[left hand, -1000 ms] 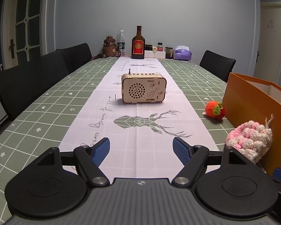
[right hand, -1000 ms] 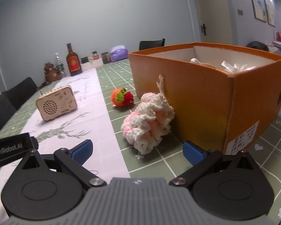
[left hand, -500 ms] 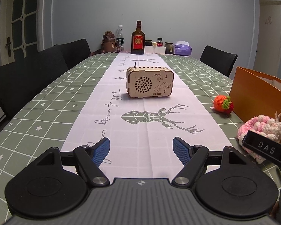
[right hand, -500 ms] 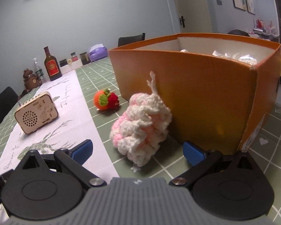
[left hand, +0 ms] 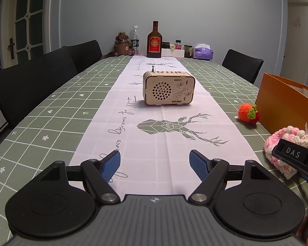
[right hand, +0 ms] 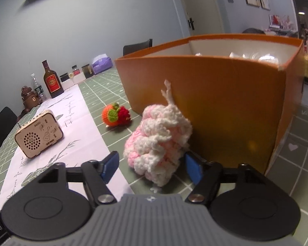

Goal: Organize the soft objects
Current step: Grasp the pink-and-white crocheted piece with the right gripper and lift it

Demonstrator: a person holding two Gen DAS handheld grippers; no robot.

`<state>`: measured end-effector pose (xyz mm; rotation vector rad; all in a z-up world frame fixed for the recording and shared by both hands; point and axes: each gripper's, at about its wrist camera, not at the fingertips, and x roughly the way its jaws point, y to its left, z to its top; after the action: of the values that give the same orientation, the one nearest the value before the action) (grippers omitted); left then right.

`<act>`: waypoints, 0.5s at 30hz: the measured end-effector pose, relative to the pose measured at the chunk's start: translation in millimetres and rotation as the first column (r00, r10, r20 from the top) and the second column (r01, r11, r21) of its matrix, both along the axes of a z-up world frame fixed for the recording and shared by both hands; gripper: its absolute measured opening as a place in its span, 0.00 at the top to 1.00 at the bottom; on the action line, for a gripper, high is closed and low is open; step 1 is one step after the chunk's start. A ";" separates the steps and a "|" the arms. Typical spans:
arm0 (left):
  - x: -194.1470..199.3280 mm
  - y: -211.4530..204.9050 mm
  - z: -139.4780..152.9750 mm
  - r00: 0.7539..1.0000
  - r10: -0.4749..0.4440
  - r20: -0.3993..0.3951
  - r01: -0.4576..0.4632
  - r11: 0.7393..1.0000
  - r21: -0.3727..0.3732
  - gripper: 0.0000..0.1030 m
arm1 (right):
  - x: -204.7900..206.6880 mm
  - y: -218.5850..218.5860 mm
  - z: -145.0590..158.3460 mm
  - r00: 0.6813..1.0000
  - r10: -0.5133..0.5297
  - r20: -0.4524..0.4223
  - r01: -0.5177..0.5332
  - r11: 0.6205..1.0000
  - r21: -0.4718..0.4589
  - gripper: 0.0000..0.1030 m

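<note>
A pink and white crochet bundle (right hand: 158, 139) leans against the near wall of the orange box (right hand: 225, 102). My right gripper (right hand: 152, 167) straddles the bundle and its jaws are closing. The right pad is at the yarn's edge, while a small gap shows beside the left pad. An orange crochet fruit (right hand: 115, 114) with a green and red top lies further back by the box. In the left wrist view my left gripper (left hand: 155, 164) hovers open over the white runner with nothing between its pads. The bundle (left hand: 285, 139) and the fruit (left hand: 248, 112) lie to its right.
A wooden radio (left hand: 168, 90) stands mid-table on the runner. A brown bottle (left hand: 154, 41), a water bottle, a bear figure, jars and a tissue box line the far end. Black chairs (left hand: 30, 86) flank the table. White wrapped items lie inside the box.
The right gripper has edged closer to the crochet bundle, rolled a little, and its jaws have narrowed around it. Its black casing has come into the left wrist view. The left gripper stays wide.
</note>
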<state>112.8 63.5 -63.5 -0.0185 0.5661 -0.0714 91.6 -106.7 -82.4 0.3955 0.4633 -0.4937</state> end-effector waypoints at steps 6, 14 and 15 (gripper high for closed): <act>-2.8 3.9 4.0 1.000 0.010 0.004 -0.010 1.000 -0.005 0.13 | -6.7 -5.1 -1.3 0.996 0.084 0.015 -0.084 0.996 0.033 0.67; -8.2 11.9 10.9 0.999 0.039 0.019 -0.038 0.999 -0.012 0.13 | -32.0 1.7 -2.2 0.952 0.299 -0.070 -0.299 0.954 0.020 0.82; -9.0 12.7 11.5 0.999 0.042 0.021 -0.042 0.999 -0.013 0.13 | -35.2 2.1 -1.3 0.945 0.319 -0.073 -0.318 0.948 0.021 0.81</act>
<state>103.9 76.2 -52.0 -0.0418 0.5441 -0.0345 56.4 -104.6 -83.6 0.3031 0.5909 -0.1923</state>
